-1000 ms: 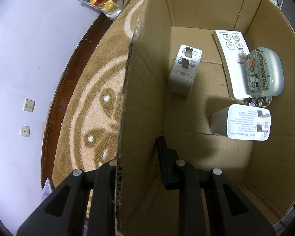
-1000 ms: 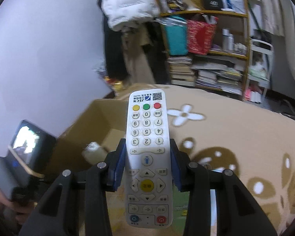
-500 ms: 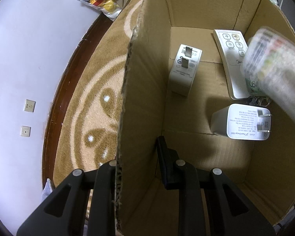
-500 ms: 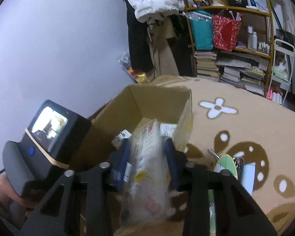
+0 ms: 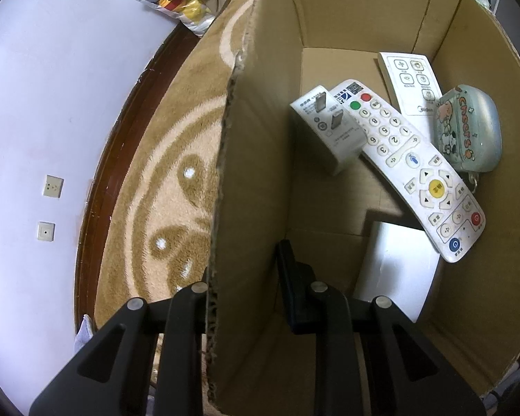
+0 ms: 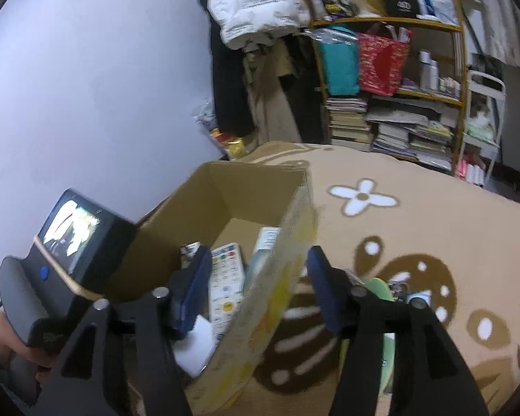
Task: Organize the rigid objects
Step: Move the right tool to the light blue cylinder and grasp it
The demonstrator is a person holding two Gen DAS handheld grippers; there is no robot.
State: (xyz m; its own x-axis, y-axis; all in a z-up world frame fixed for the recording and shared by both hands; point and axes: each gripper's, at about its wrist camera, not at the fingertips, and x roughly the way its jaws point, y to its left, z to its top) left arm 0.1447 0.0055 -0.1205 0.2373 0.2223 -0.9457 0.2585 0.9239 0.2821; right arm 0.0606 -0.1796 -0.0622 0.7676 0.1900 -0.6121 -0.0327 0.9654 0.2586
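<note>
Lying slantwise inside the cardboard box [image 5: 256,159], the white remote control [image 5: 409,170] is seen face up, its top end propped on a white charger block [image 5: 329,128] and its lower end resting over a second white block [image 5: 395,270]. A long, slightly curved body is shown, with red and green round buttons near the top, rows of pale number keys, a yellow centre key ringed by arrow keys, and blue and red keys at the bottom. Beside it a flat white remote [image 5: 409,79] is laid against the far wall, and a pale blue pouch [image 5: 471,128] printed with cartoon figures is set against the right wall. The left gripper [image 5: 246,298] is clamped on the near wall of the box, one finger outside and one inside. The right gripper [image 6: 256,284] is held above the box edge with its jaws opening and nothing pressed between the blue pads [image 6: 196,291]; the remote is seen below it inside the box. The box is stood on a tan patterned rug [image 6: 381,242].
</note>
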